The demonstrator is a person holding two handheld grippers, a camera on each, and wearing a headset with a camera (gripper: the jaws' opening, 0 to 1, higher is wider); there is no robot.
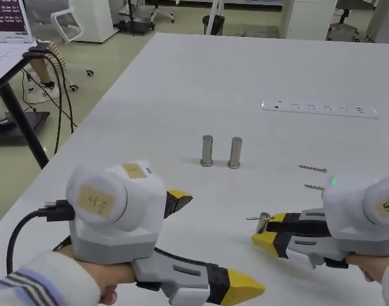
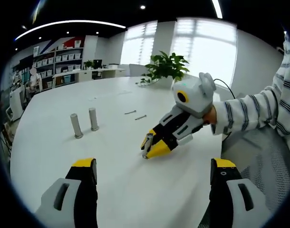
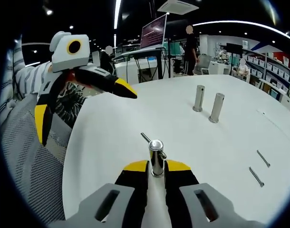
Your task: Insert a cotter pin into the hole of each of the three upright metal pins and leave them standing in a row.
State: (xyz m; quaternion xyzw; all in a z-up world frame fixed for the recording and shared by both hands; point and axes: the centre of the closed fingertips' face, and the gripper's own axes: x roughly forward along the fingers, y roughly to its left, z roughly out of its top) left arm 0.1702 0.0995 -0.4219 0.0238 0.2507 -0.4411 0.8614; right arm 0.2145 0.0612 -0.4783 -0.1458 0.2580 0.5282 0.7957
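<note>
Two bare metal pins [image 1: 207, 150] [image 1: 235, 153] stand upright side by side at mid-table. My right gripper [image 1: 266, 229] is shut on a third metal pin [image 1: 263, 222], held upright on the table with a cotter pin [image 1: 249, 218] through its top. In the right gripper view that pin [image 3: 157, 159] rises between the shut yellow jaws, the cotter pin [image 3: 146, 138] sticking out to the left. Two loose cotter pins [image 1: 312, 169] [image 1: 314, 187] lie to the right of the standing pins. My left gripper [image 1: 210, 242] hovers open at the near left, holding nothing.
A white power strip [image 1: 319, 108] lies at the back right of the white table [image 1: 182, 83]. Off the table's left edge stand a desk with a laptop [image 1: 6, 25] and hanging cables. The left gripper view has a potted plant [image 2: 166, 69] beyond the table.
</note>
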